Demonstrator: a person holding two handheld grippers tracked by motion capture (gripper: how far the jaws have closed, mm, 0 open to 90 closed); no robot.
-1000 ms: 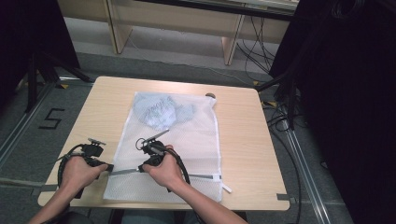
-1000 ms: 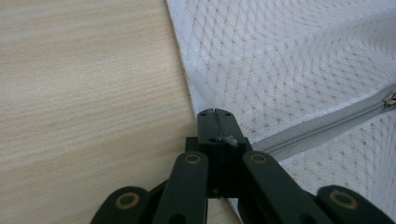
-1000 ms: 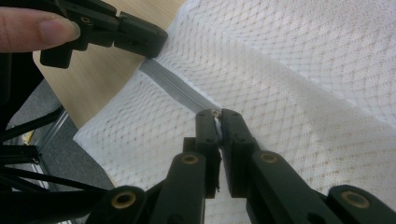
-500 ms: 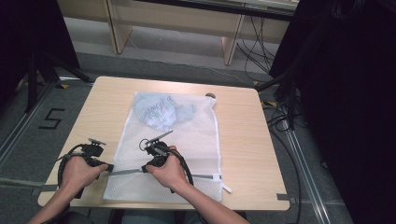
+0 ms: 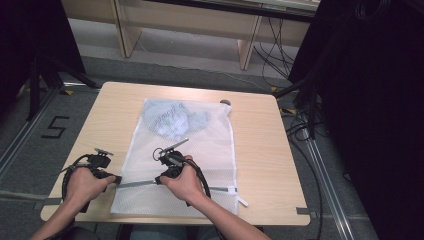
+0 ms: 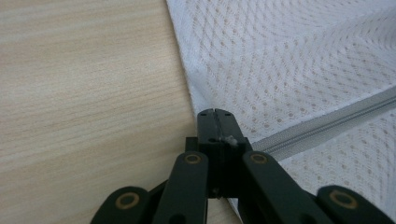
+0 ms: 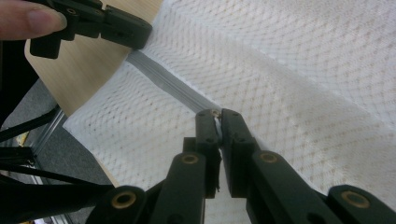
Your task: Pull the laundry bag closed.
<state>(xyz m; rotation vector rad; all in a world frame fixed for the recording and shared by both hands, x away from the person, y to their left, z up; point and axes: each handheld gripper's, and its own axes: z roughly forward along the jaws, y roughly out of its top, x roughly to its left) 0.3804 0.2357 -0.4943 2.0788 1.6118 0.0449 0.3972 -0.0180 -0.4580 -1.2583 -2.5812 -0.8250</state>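
zipper [image 5: 145,183] axis: runs left–right across lower frame of mesh bag [image 5: 200,150] | left gripper [image 5: 118,179]: fingers clamped on bag's left edge at zipper end | right gripper [image 5: 159,180]: fingers pinched on zipper pull, just right of left gripper | remaining track lies rightward

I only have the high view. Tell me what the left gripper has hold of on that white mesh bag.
Observer: The left gripper is shut on the side hem of the white mesh laundry bag, right where the grey zipper ends.
Operator: Now check the right one.
Observer: The right gripper is shut on a small metal piece on the zipper line, probably the slider.
Operator: Report the zipper between them.
Observer: In the right gripper view it looks closed and runs straight.
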